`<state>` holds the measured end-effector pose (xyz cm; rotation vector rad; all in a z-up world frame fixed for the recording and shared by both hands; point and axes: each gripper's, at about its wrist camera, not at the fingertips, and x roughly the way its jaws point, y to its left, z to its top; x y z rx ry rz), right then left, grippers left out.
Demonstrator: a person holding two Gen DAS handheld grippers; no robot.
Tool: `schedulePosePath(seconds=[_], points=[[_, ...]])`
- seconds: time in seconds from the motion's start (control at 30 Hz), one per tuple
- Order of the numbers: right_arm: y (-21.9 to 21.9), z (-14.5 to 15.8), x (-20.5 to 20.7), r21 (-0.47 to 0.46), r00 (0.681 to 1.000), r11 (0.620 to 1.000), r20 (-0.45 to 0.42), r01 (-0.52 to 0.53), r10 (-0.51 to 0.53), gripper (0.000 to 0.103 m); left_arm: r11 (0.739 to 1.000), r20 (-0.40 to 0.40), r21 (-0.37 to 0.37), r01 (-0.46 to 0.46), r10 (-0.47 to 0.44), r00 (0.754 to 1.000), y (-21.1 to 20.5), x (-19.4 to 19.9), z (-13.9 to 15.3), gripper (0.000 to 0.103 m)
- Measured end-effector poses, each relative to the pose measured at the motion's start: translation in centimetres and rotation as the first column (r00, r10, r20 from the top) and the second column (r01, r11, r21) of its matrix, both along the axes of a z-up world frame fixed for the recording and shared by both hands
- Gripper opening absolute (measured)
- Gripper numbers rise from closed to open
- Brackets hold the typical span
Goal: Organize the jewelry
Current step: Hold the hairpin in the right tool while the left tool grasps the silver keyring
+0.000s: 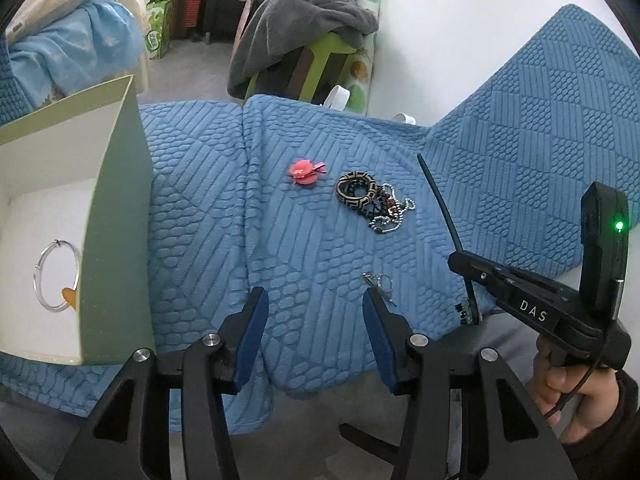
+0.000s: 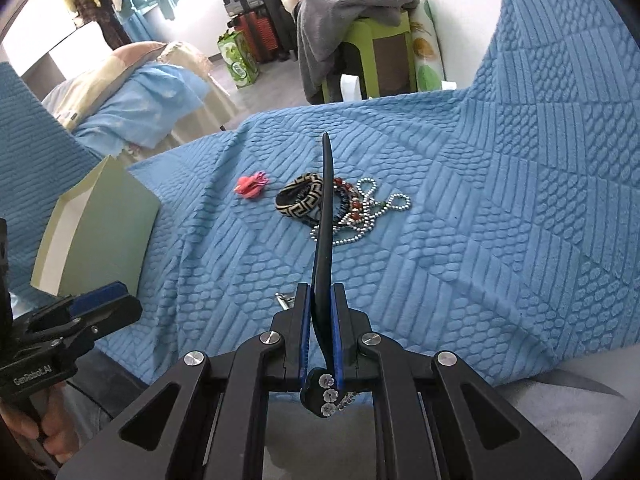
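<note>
My right gripper (image 2: 320,292) is shut on a long black hair stick (image 2: 325,216) with small flowers at its near end; the stick points forward above the blue quilt. It also shows in the left wrist view (image 1: 442,200), held by the right gripper (image 1: 456,260). My left gripper (image 1: 316,300) is open and empty over the quilt. Ahead lie a pink hair clip (image 1: 305,172), a black-and-tan patterned bangle (image 1: 356,186), a tangle of bead chains (image 1: 390,210) and a small silver piece (image 1: 378,282). A green box (image 1: 116,220) at left holds a silver bangle (image 1: 60,276).
The blue quilted cover (image 1: 304,240) drapes a seat and rises at the right (image 2: 560,140). A green stool with grey clothes (image 1: 320,40) stands behind. A pillow pile (image 2: 136,96) lies at the back left. The left gripper shows at the lower left (image 2: 100,304).
</note>
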<state>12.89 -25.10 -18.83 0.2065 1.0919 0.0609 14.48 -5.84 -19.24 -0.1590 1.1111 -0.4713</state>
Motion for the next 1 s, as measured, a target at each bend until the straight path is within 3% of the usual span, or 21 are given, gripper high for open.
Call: schedulePosePath(seconds=[0.33,0.53,0.7,0.93,1.0], points=[[-1.3,0.3,-0.6,-0.005,1.000,1.000,0.018,0.024,-0.024,0.007,0.997,-0.028,0.005,0.073,-0.073,0.997,-2.8,-0.2,-2.3,0.049],[-2.7,0.0,-0.7,-0.012,0.999,0.999,0.017,0.049,-0.049,0.007,0.990,-0.063,-0.042,0.133,-0.135,0.989,-5.6,0.2,-4.2,0.047],[-3.7,-1.0,-0.6,-0.001,0.998,0.998,0.000,0.066,-0.066,0.007,0.990,-0.068,-0.006,0.139,-0.139,0.988,-7.7,1.0,-5.7,0.045],[-4.2,-1.8,-0.6,0.023,0.997,0.997,-0.009,0.075,-0.075,0.007,0.988,-0.065,0.047,0.146,-0.142,0.988,-10.0,1.6,-7.5,0.030],[-4.5,-1.9,-0.6,0.032,0.997,0.996,-0.008,0.081,-0.080,0.007,0.986,-0.049,0.071,0.151,-0.148,0.988,-10.6,1.7,-7.6,0.029]])
